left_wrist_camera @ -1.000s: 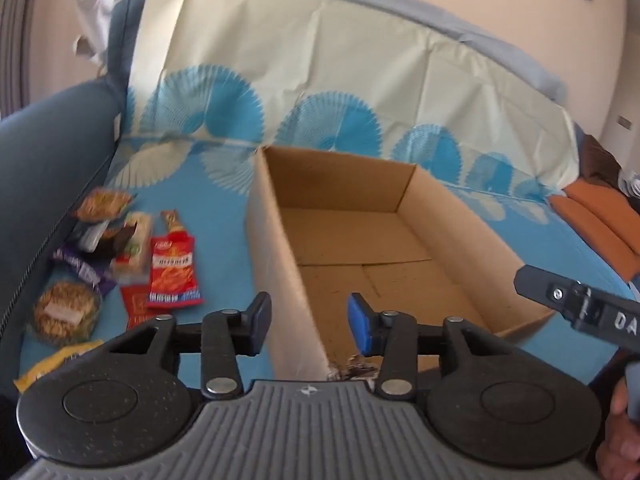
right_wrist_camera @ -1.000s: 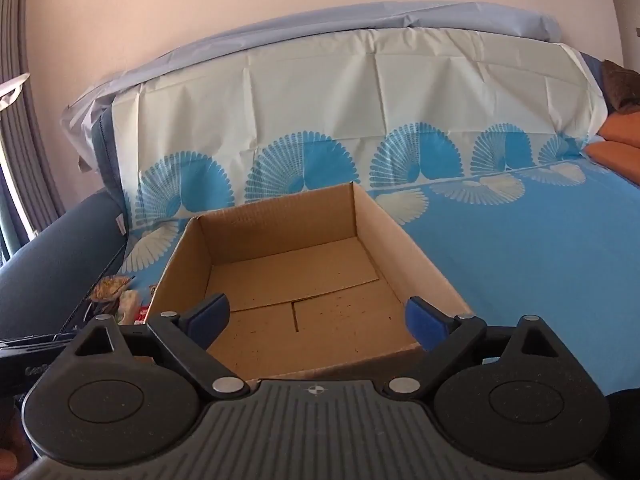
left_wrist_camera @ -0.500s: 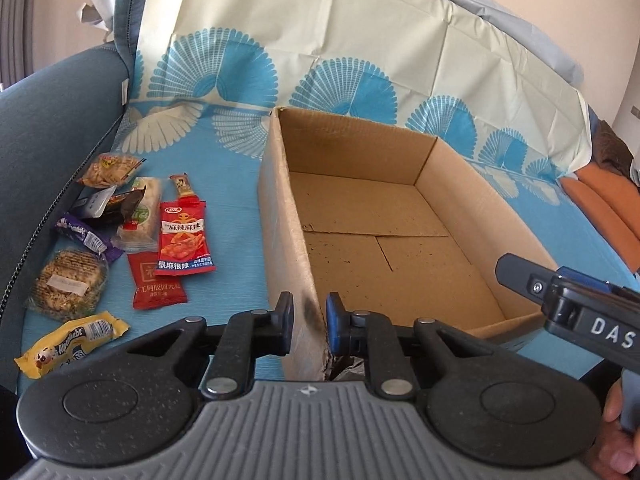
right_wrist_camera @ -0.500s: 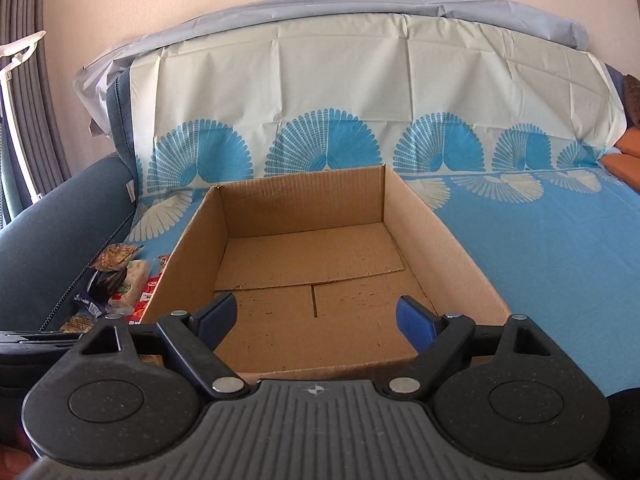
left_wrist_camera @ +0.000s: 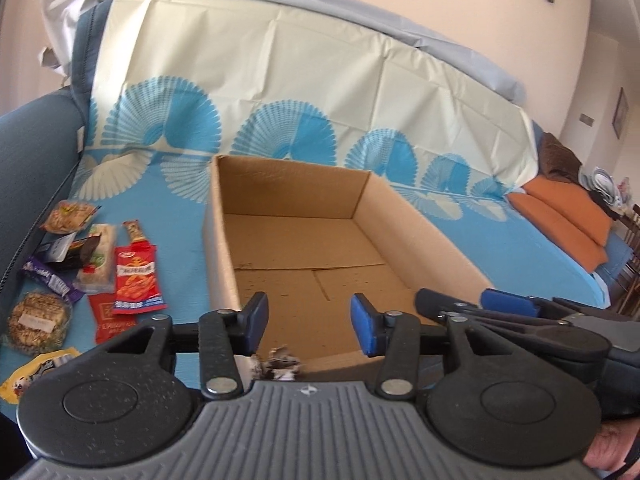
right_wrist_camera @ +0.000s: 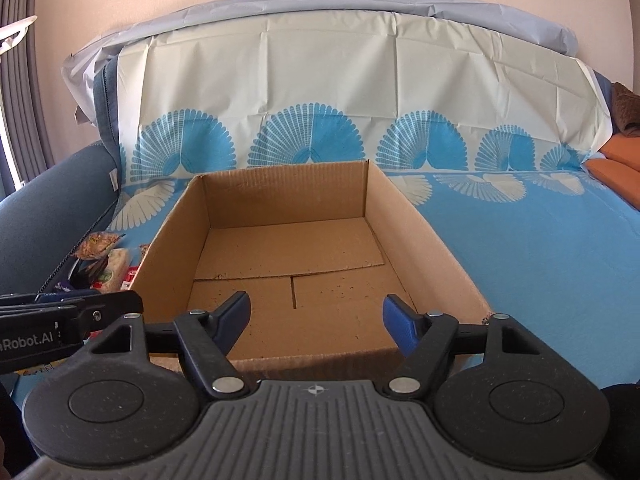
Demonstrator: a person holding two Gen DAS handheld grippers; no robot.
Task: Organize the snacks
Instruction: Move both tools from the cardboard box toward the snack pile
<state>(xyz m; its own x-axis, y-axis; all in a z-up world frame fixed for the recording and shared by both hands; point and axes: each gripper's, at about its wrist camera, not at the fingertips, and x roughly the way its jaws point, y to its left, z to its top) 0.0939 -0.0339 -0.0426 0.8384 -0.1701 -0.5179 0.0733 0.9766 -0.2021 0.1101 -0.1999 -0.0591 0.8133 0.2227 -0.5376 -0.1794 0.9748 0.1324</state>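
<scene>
A sofa draped in a blue-and-cream sheet carries everything. On it sits an open cardboard box, its floor bare, its near corner torn. The box wall stands between the right tongs and the snacks, which lie in a loose cluster on the sheet left of the box: a red packet, a round biscuit pack, a purple bar, a yellow wrapper. The left tongs are opening over the near box corner, gripping nothing. The right tongs are closing, nothing between them.
</scene>
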